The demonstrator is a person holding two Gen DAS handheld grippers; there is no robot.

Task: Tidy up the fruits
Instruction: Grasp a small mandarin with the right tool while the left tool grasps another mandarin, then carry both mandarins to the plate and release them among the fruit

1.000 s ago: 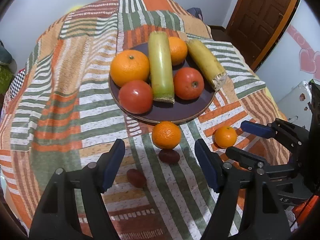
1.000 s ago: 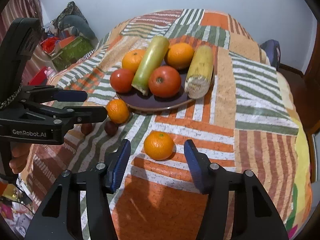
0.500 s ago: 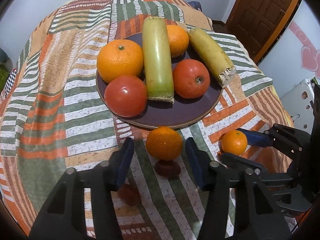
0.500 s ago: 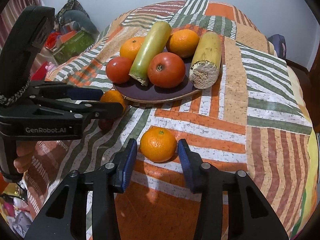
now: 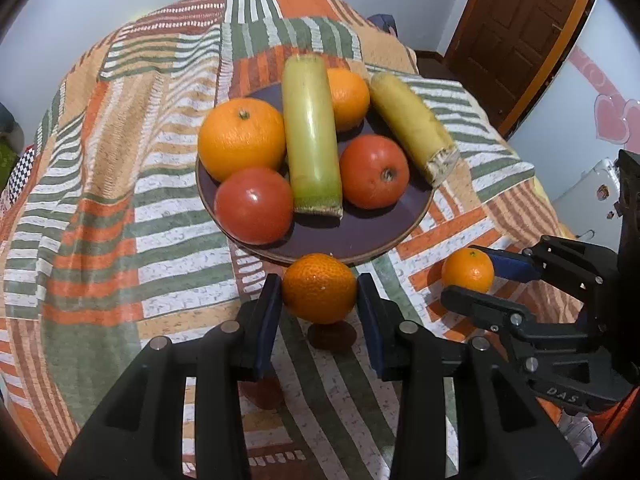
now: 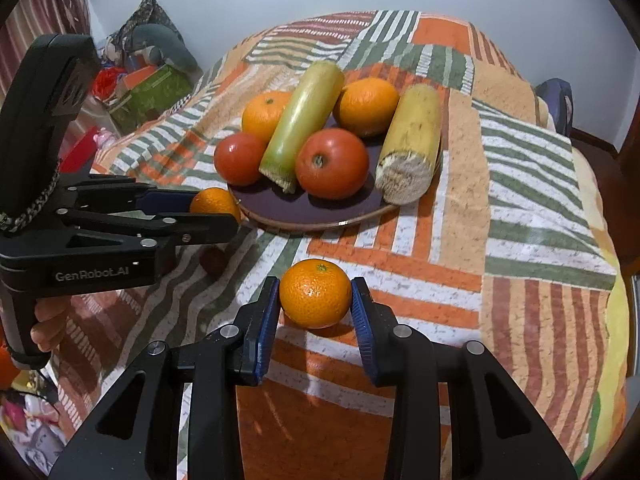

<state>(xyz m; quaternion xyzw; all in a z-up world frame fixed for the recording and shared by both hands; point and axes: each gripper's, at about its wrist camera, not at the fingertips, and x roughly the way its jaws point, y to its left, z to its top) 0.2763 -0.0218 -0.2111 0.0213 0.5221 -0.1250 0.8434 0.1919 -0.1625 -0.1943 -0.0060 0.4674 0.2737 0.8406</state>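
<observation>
A small tangerine [image 5: 319, 288] lies on the striped blanket just in front of the dark purple plate [image 5: 360, 236]. My left gripper [image 5: 319, 280] has its jaws closing, and both blue pads touch the tangerine's sides. A second tangerine [image 6: 316, 293] lies further right. My right gripper [image 6: 316, 284] is closing on it too, pads against its sides. Each gripper shows in the other's view: the left gripper [image 6: 216, 210] and the right gripper [image 5: 468, 274]. The plate holds two oranges, two tomatoes, a green stalk [image 5: 310, 132] and a yellow stalk [image 5: 412, 120].
Two small dark red fruits [image 5: 332, 336] [image 5: 260, 394] lie on the blanket under the left gripper. A hand [image 6: 44, 320] holds the left gripper's handle. Clutter [image 6: 148, 80] sits on the floor beyond the bed's left edge. A wooden door [image 5: 520, 28] stands at the far right.
Both grippers have narrowed from wide open onto their tangerines. The left one has come forward, so its tangerine now sits between the pads.
</observation>
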